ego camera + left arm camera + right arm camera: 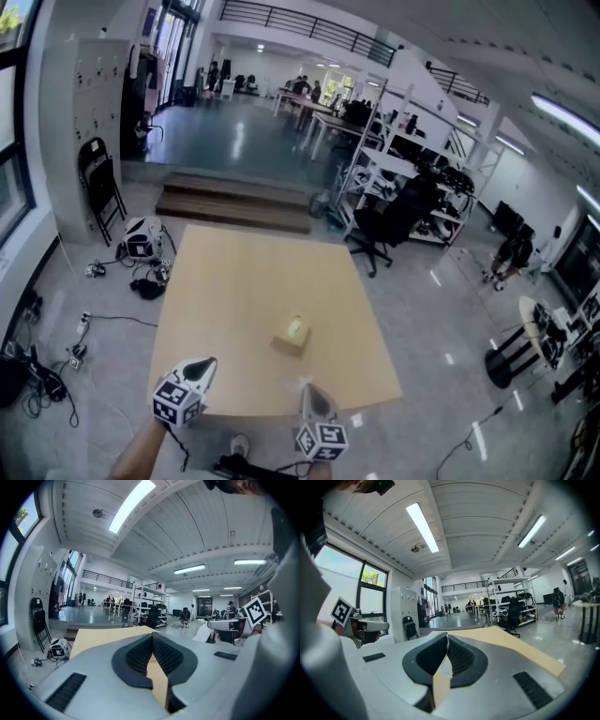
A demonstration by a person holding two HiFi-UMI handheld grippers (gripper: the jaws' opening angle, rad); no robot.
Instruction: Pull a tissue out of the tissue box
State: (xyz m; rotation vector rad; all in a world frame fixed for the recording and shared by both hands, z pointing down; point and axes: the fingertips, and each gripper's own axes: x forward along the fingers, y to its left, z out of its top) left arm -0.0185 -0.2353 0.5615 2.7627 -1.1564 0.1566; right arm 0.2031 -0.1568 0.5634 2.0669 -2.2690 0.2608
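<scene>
**Approach phase: both tools shut, box untouched**

Left tool (pixel 201 367) and right tool (pixel 313 394) hang over the near edge of the counter (pixel 234 281). Each has its jaws pressed together on nothing. The tissue box (pixel 290 341) sits mid-counter, farther out and nearer the right tool, with a pale tissue (pixel 297 326) poking out on top. Likely step: the reach. Next move needs one tool spread to pinch the tissue, the other probably pinning the box. No readable text, only square markers on the tool cubes.

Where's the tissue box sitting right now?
In the head view the tissue box sits on the wooden table, in its near half, ahead of the left gripper and closer to the right gripper.
</scene>
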